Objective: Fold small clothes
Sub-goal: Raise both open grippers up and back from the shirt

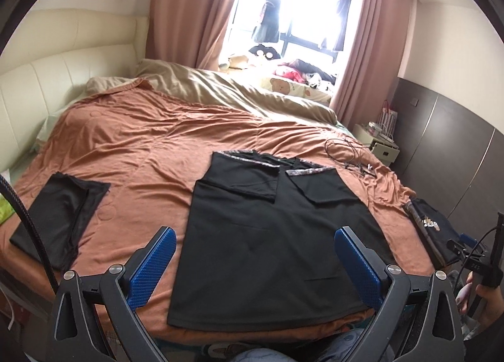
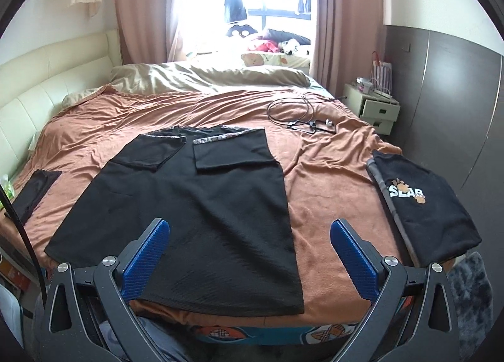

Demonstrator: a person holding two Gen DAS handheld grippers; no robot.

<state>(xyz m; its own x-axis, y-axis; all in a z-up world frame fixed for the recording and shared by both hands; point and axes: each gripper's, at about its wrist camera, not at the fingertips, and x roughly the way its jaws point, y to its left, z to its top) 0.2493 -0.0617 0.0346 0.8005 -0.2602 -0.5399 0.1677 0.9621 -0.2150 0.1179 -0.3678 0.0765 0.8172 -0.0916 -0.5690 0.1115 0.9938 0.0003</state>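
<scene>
The left gripper (image 1: 253,263) hangs over the near edge of the bed with its jaws spread wide and nothing between them, the blue ribbed pads (image 1: 151,267) standing apart on either side of the hem of a black T-shirt (image 1: 274,236). The right gripper (image 2: 249,255) is likewise wide open and empty, its left pad over the shirt's near right part and its right pad over bare cover. The T-shirt lies flat near the middle of the bed's near half, hem toward the camera, with both short sleeves folded inward across the chest and a patterned trim showing along the shoulders at the far end. It rests on a rumpled orange-brown bed cover (image 1: 151,148). To the left, near the bed's left edge and well apart from the shirt, lies a folded black garment (image 1: 60,214). To the right, at the near right corner of the bed, lies another folded black garment with a printed logo (image 2: 422,201), a dark rod (image 2: 387,198) lying along its left edge. Farther off, a tangle of black cables (image 2: 302,113) sits on the cover beyond the shirt to the right. A beige duvet (image 2: 208,77) is bunched across the far end, with a cream padded headboard (image 1: 47,85) at left, pink curtains (image 1: 186,12) framing a bright window, and a white nightstand (image 2: 375,107) at far right.
</scene>
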